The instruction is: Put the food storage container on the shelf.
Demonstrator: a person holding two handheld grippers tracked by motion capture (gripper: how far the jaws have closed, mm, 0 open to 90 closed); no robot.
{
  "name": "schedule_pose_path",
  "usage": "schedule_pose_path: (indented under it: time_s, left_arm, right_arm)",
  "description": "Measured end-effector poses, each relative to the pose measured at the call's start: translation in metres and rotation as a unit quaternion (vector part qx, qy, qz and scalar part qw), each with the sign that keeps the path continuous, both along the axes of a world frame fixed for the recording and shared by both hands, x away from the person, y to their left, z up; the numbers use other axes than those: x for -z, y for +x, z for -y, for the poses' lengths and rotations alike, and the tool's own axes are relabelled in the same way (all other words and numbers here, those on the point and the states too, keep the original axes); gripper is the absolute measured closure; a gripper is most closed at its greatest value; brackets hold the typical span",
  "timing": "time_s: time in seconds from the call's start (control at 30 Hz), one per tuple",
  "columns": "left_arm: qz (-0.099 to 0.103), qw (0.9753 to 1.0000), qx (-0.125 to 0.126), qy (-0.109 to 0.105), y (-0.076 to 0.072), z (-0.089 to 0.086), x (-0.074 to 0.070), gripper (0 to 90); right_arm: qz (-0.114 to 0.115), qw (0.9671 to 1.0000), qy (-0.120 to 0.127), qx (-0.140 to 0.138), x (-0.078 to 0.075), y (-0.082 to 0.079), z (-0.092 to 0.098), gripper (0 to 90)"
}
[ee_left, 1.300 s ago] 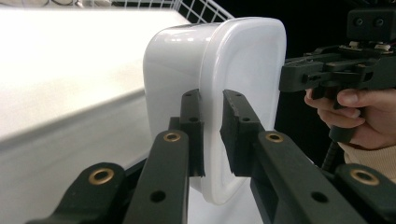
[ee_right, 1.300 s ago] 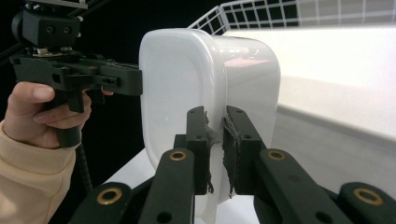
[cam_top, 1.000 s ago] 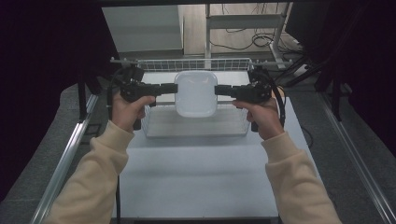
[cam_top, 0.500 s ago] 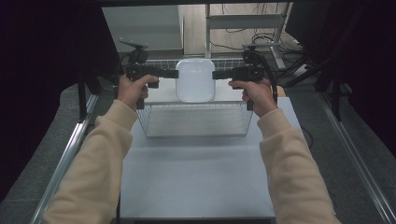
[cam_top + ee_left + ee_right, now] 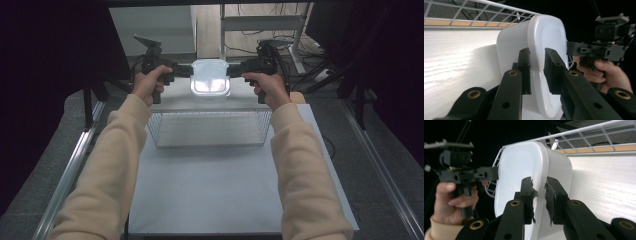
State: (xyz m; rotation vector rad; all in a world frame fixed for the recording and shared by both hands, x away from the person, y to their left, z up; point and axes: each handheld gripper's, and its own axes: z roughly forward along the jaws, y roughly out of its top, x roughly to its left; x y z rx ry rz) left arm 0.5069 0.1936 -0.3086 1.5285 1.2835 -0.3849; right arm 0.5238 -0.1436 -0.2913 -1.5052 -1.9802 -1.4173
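Since the earlier frames I have raised the white plastic container [image 5: 210,77] out of the wire basket [image 5: 210,127] and carried it away from me; a second ago it sat low inside the basket, and now I hold it in the air above and beyond the basket's far rim. The basket itself has stayed in place on the white table [image 5: 215,190].

I note that the left gripper [image 5: 186,71] is clamped on the container's left rim. In the left gripper view its two black jaws pinch the lip of the container [image 5: 541,45] from either side. The right gripper [image 5: 233,70] is clamped on the opposite rim in the same manner; the right gripper view shows the lip of the container [image 5: 524,167] caught between the jaws. The container hangs level between the two grippers, clear of the basket and table.
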Motion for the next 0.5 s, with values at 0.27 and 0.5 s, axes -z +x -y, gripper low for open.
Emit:
schedule_pose_path:
  time_s: [0.27, 0.5]
  left_arm:
    - [-0.023, 0.9995, -0.004, -0.02, 0.013, -0.003, 0.016, 74.6]
    - [-0.007, 0.9998, -0.008, -0.016, 0.009, 0.002, 0.013, 63.7]
  right_arm:
    - [-0.026, 0.9992, 0.012, 0.027, 0.013, 0.012, 0.0, 75.5]
    - [-0.019, 0.999, 0.027, 0.031, 0.011, 0.009, 0.0, 63.8]
